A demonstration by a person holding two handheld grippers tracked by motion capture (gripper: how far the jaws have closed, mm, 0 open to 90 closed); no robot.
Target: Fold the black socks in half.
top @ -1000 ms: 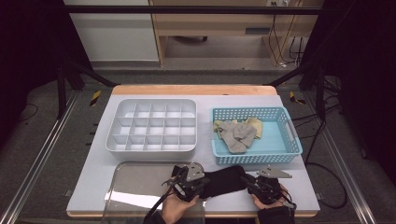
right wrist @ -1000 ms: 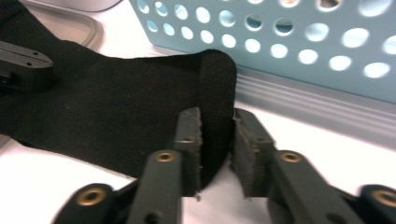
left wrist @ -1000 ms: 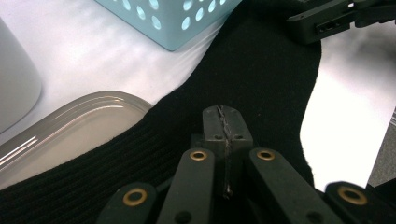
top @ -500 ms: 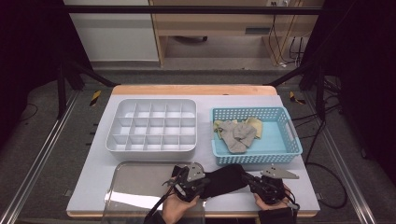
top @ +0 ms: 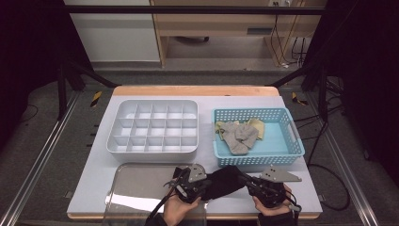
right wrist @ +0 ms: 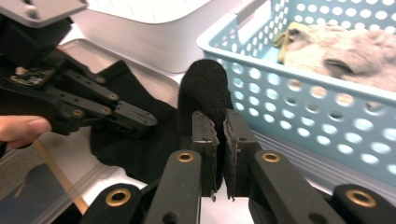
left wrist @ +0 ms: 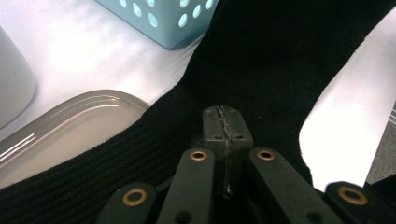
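White counter (top: 94,179) under dim room light: near its front edge both grippers share one black sock (top: 225,181). Left gripper (left wrist: 223,122) has its fingers clamped tight on the ribbed fabric; right gripper (right wrist: 219,135) pinches a raised fold, having just closed further. Far left, the white divided organiser (top: 153,149) sits empty. Far right, the blue basket (top: 256,160) holds grey and yellowish socks (top: 239,134). A clear tray (top: 123,197) lies near left.

Grey floor (top: 42,141), wooden shelving (top: 211,23) behind, dark surrounds.

place: lab | signs: black frame rig (top: 188,9), loose cables (top: 287,33)
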